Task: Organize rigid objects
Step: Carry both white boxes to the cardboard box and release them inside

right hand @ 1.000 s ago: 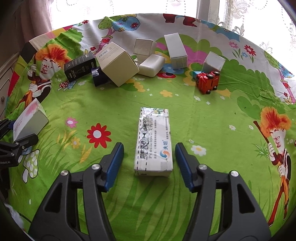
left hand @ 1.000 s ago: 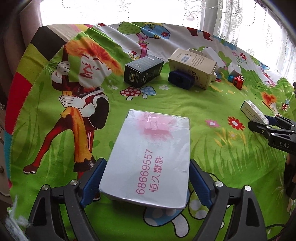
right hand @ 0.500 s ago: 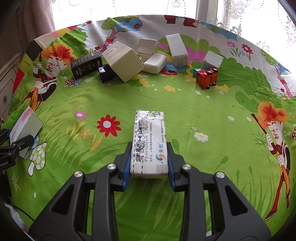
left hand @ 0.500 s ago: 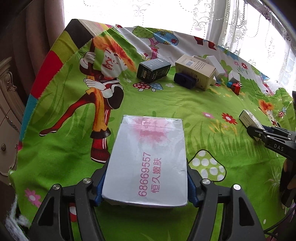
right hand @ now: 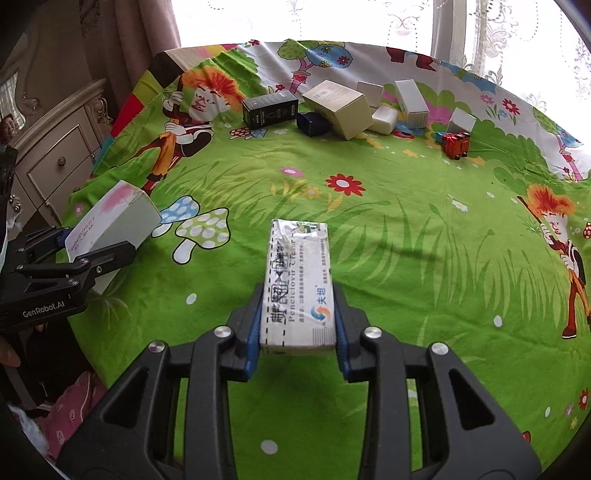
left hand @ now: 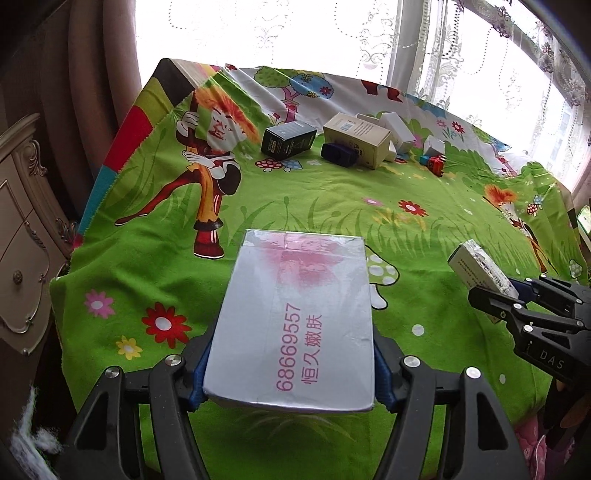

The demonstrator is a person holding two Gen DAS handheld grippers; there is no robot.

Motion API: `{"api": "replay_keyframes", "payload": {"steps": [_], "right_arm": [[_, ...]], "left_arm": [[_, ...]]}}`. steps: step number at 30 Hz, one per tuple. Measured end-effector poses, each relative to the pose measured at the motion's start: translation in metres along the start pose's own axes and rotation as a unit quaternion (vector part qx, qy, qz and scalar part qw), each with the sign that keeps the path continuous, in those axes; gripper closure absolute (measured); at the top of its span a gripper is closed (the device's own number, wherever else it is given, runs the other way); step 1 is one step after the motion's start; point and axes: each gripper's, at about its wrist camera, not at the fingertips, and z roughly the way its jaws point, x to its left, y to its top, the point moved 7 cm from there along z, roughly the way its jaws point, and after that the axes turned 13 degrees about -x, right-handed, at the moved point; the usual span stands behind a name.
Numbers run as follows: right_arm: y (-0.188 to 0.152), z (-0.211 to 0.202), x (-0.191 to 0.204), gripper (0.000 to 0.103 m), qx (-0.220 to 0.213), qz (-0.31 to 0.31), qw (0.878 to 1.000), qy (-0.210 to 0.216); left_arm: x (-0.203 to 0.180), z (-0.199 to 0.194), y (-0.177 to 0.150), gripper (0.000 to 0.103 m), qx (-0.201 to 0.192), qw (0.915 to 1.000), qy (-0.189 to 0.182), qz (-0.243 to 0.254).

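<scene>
A bright green cartoon cloth (left hand: 332, 206) covers the counter beside a lace-curtained window (left hand: 280, 33) and a cream cabinet (left hand: 22, 236). The left claw (left hand: 291, 369) clamps a silver box (left hand: 295, 314); the right claw (right hand: 299, 332) grips a narrow cream carton (right hand: 299, 280), both held over the near edge.

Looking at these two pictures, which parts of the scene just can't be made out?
- Left wrist view: the underside of the silver box, hidden by its own top; the left tongs clamp its sides.
- Right wrist view: the small print on the cream box held in the right tongs, too fine to read.
- Both views: the backs of the far boxes, which overlap one another.
- Right wrist view: the red toy truck, too small for detail.
</scene>
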Motion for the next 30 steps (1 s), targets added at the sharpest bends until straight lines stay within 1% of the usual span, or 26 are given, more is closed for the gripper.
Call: {"api": "replay_keyframes", "payload": {"steps": [2, 5, 11, 17, 24, 27, 30], "right_arm": [[-0.013, -0.038, -0.014, 0.066, -0.006, -0.002, 1.0, -0.002], [-0.014, -0.059, -0.014, 0.066, -0.016, 0.008, 1.0, -0.003], [-0.012, -0.096, -0.026, 0.066, -0.041, 0.033, 0.999, -0.01], [-0.015, -0.133, -0.047, 0.066, -0.065, 0.052, 0.996, -0.03], [-0.032, -0.183, -0.085, 0.066, -0.088, 0.086, 0.99, -0.066], [-0.045, -0.207, -0.099, 0.066, -0.09, 0.094, 0.988, -0.084], [-0.061, -0.233, -0.114, 0.066, -0.091, 0.103, 0.985, -0.103]], "left_arm": [[-0.003, -0.008, -0.001, 0.035, -0.003, 1.0, -0.004, 0.001], [-0.01, -0.018, -0.003, 0.035, -0.001, 0.9999, -0.009, 0.005], [-0.028, -0.034, -0.005, 0.035, -0.002, 0.9996, -0.021, 0.019], [-0.056, -0.045, -0.002, 0.035, -0.007, 0.9986, -0.046, 0.026], [-0.096, -0.055, -0.002, 0.035, -0.004, 0.9952, -0.089, 0.042], [-0.115, -0.06, -0.001, 0.035, -0.003, 0.9923, -0.112, 0.053], [-0.14, -0.063, -0.006, 0.035, 0.007, 0.9877, -0.141, 0.067]]}}
